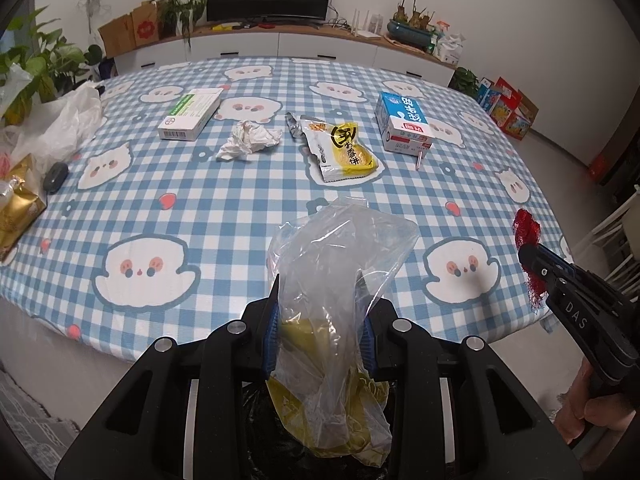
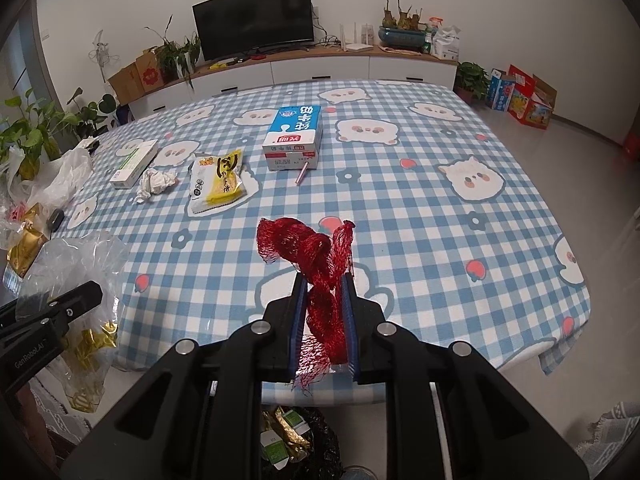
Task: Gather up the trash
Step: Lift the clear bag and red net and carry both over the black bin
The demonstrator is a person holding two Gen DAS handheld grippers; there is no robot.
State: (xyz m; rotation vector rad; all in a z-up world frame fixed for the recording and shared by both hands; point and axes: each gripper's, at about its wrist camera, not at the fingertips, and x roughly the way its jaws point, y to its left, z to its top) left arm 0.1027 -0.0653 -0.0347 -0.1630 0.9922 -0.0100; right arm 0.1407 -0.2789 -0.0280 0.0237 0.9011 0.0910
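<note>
My left gripper is shut on a clear plastic bag with a yellow wrapper inside, held above a black trash bag below the table's near edge. My right gripper is shut on a red mesh net, also held over the trash bag; it shows at the right of the left wrist view. On the checked tablecloth lie a crumpled tissue, a yellow snack wrapper, a blue milk carton with a straw, and a white-green medicine box.
At the table's left sit white plastic bags, a gold packet and a dark round object. A TV cabinet with a screen, potted plants and cardboard boxes lines the far wall. Colourful boxes stand on the floor at right.
</note>
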